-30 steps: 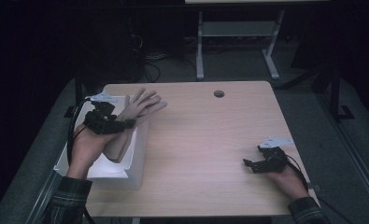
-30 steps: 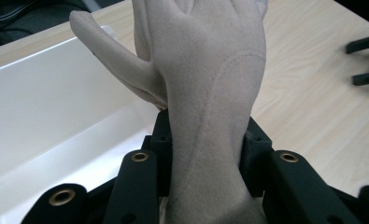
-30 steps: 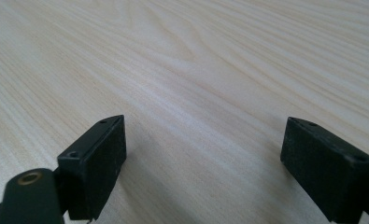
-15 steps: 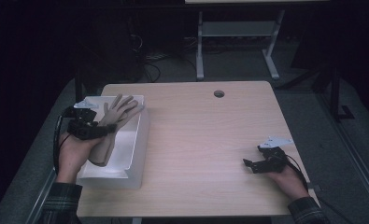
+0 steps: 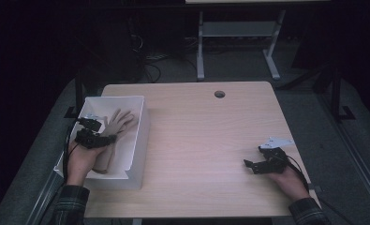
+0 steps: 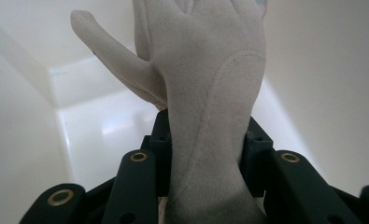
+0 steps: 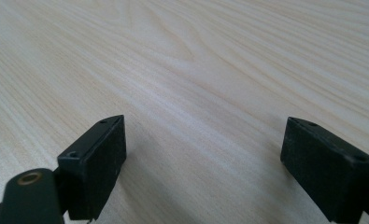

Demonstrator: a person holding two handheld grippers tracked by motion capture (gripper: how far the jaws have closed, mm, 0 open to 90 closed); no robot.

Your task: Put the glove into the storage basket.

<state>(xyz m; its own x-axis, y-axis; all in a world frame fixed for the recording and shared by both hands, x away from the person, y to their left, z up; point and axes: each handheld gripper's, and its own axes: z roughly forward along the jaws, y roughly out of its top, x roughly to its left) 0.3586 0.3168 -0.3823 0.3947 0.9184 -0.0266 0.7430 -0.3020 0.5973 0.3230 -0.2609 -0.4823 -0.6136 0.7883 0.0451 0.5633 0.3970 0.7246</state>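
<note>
A beige glove-covered model hand (image 5: pixel 120 122) lies inside the white bin (image 5: pixel 136 154) at the table's left edge, its fingers toward the far wall. My left gripper (image 5: pixel 97 136) is shut on its wrist, low inside the bin. In the left gripper view both black jaws clamp the model hand (image 6: pixel 210 93) from either side around my left gripper (image 6: pixel 205 140), and the bin (image 6: pixel 23 140) walls surround it. My right gripper (image 5: pixel 251 165) rests near the table's front right, open with nothing between its jaws. In its own view my right gripper (image 7: pixel 203 154) has bare wood between its pads.
The light wooden table (image 5: pixel 210 140) has a round cable hole (image 5: pixel 219 94) near its far edge. A metal table frame (image 5: pixel 201 51) and cables stand on the dark floor behind. The bin overhangs the table's left side.
My left gripper carried the model hand leftward and down, from above the bin's right rim into the bin. The right gripper has stayed put.
</note>
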